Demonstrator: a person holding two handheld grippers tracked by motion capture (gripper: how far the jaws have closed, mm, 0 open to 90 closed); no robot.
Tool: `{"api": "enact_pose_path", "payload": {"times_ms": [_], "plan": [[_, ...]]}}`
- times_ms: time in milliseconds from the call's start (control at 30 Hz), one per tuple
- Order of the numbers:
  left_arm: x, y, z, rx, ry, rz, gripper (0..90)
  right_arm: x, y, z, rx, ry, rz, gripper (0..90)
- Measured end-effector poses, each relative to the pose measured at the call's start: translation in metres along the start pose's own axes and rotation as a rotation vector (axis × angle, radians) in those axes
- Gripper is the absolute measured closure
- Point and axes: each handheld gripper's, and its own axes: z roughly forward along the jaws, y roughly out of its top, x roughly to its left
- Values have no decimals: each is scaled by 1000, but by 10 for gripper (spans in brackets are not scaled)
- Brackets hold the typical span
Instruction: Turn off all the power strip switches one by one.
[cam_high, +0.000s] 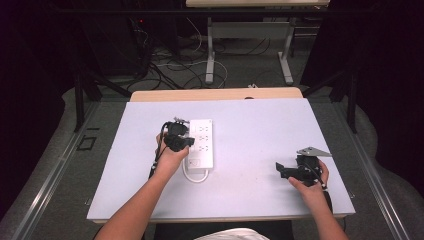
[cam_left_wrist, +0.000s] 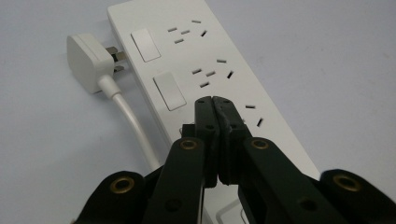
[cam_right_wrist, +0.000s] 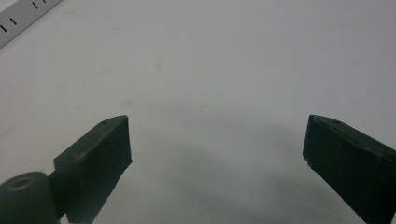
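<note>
Pressing closed jaws of your left gripper (cam_left_wrist: 215, 100) onto the power strip (cam_left_wrist: 196, 70) at frame centre, apparently working a switch (cam_left_wrist: 169, 91) — nudge left next, while your right gripper (cam_right_wrist: 215, 154) waits wide open.

— What do you have in front of your left gripper (cam_left_wrist: 214, 100)?

— Your jaws are pressed together, tips meeting, nothing between them. They sit over a white power strip (cam_left_wrist: 187, 60) lying on the pale table (cam_left_wrist: 327, 56).

— What can you read on the strip?

— You see three groups of socket slots along one side and two white rocker switches (cam_left_wrist: 145, 45) along the other; your jaw tips hide part of the strip near the third group.

— Anything beside it?

— A white plug (cam_left_wrist: 86, 60) lies just beside the strip, prongs pointing at its edge, with its white cord (cam_left_wrist: 133, 126) running back toward you.
</note>
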Motion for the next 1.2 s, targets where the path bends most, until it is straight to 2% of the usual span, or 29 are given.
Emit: {"api": "enact_pose_path", "payload": {"times_ms": [233, 333, 400, 533, 633, 733, 867, 1200], "plan": [[2, 1, 8, 15, 16, -15, 896, 0, 0, 0, 1, 1, 7, 73], [4, 2, 10, 25, 18, -9, 896, 0, 0, 0, 1, 1, 10, 73], [4, 1, 11, 23, 22, -26, 897, 0, 0, 0, 1, 1, 8, 73], [6, 2, 13, 25, 20, -16, 897, 0, 0, 0, 1, 1, 7, 73], [5, 1, 15, 32, 28, -33, 897, 0, 0, 0, 2, 1, 11, 73], [6, 1, 17, 43, 27, -16, 897, 0, 0, 0, 1, 2, 7, 73], [5, 1, 19, 47, 35, -26, 897, 0, 0, 0, 1, 2, 7, 73], [5, 0, 25, 60, 39, -15, 897, 0, 0, 0, 0, 0, 9, 73]]}}
